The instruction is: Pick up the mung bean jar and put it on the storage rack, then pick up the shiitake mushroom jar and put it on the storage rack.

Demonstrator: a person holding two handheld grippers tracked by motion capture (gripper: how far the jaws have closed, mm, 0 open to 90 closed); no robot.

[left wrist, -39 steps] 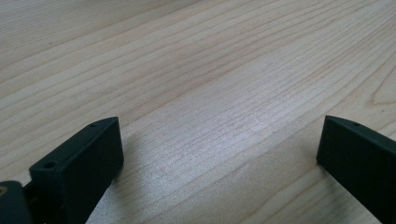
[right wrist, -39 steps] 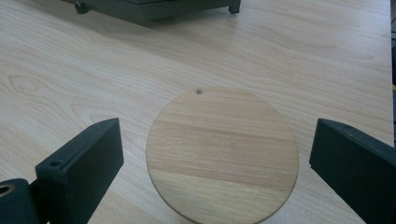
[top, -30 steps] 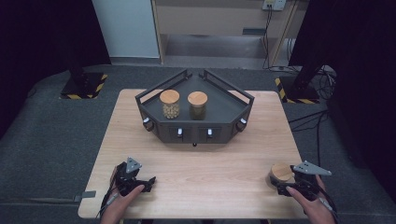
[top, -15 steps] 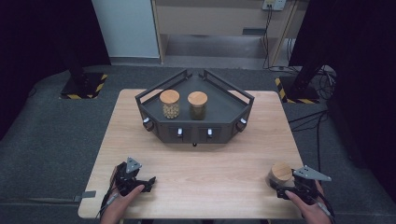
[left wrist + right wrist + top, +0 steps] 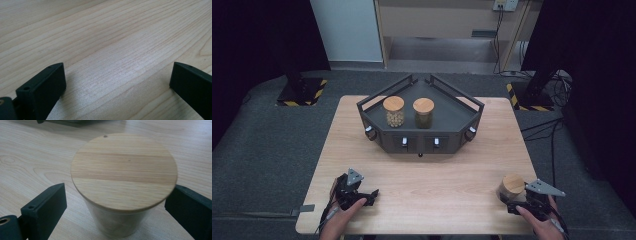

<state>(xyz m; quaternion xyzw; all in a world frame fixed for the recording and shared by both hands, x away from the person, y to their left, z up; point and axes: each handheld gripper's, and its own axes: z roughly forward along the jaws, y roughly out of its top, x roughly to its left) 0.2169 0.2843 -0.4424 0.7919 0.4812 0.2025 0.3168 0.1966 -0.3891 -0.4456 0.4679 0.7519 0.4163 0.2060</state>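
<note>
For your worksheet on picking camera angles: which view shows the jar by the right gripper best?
The right gripper view: the jar is close up, wooden lid and glass body clear, between the open jaws. The high view shows it small, at the table's near right corner beside the right gripper. The left gripper view looks at bare tabletop.

**Pale wood, black metal and grey floor**

The surface [image 5: 422, 185] is showing as light, honey-toned wood with fine darker grain lines running along it. A jar [image 5: 120, 220] of clear glass is wearing a pale wooden lid [image 5: 123, 171] striped in lighter and warmer bands. The right gripper [image 5: 117, 207] and the left gripper [image 5: 117, 82] are both appearing matt black. A dark charcoal tray [image 5: 452, 117] is carrying two more jars: one [image 5: 394, 112] is showing yellowish-tan contents, the other [image 5: 423, 113] dark olive-green contents, both under light wooden lids. The floor [image 5: 267, 145] is looking dark grey, with yellow-and-black hazard stripes [image 5: 304, 95] at the stand bases.
</note>
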